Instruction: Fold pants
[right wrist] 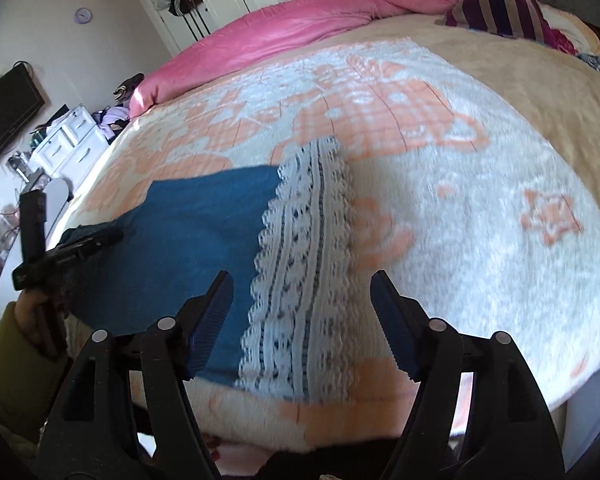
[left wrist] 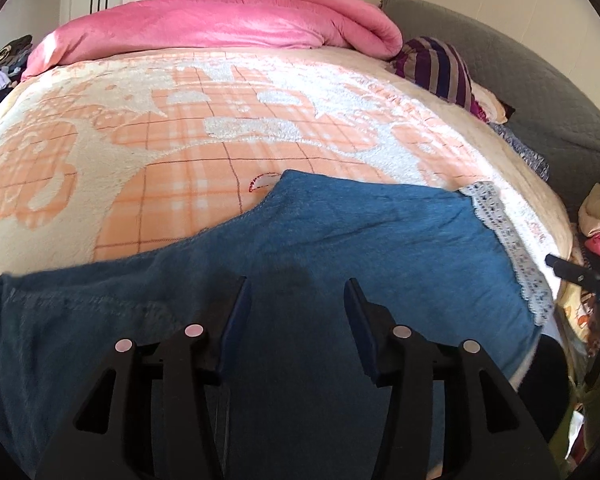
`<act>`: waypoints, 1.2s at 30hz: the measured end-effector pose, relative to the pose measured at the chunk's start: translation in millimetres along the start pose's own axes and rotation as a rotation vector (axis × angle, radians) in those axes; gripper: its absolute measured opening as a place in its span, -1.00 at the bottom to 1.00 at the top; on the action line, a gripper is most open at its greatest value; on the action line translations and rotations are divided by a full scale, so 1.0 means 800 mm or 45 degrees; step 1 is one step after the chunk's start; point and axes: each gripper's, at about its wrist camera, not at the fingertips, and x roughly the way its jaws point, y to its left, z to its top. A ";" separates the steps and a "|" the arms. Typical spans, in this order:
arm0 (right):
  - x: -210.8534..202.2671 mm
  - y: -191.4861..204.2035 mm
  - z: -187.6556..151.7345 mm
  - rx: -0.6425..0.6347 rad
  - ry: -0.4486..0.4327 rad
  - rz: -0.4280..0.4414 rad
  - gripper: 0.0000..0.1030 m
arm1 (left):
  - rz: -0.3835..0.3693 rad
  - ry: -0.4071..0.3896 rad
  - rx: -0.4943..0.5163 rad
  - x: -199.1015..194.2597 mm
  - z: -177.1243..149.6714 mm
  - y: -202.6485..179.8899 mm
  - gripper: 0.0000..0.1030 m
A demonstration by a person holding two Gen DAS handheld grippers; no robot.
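Blue pants (left wrist: 340, 232) with a lace hem (right wrist: 300, 264) lie flat on the bed's blanket (left wrist: 140, 140) as left gripper (left wrist: 298, 292) and right gripper (right wrist: 302, 284) hover above them, fingers apart, gripping nothing.

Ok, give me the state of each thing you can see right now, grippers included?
Pants: lying flat on the blanket, partly folded.
Lace trim: spread flat at the pants' edge, facing up.
Left gripper: open above the blue fabric, holding nothing.
Right gripper: open above the lace trim, holding nothing.
Blanket: spread over the bed.
Pink quilt: bunched up along the far side.
Striped pillow: lying beside the quilt.
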 end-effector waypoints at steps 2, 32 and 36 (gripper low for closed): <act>0.000 -0.001 -0.006 0.014 0.020 0.003 0.24 | -0.012 -0.004 0.008 -0.012 -0.007 -0.003 -0.06; -0.008 0.010 -0.050 -0.097 0.116 -0.150 -0.20 | 0.100 0.081 0.060 -0.012 -0.054 -0.010 0.36; -0.026 0.017 -0.042 -0.111 0.047 -0.159 0.08 | 0.095 0.082 0.055 -0.014 -0.054 -0.012 0.38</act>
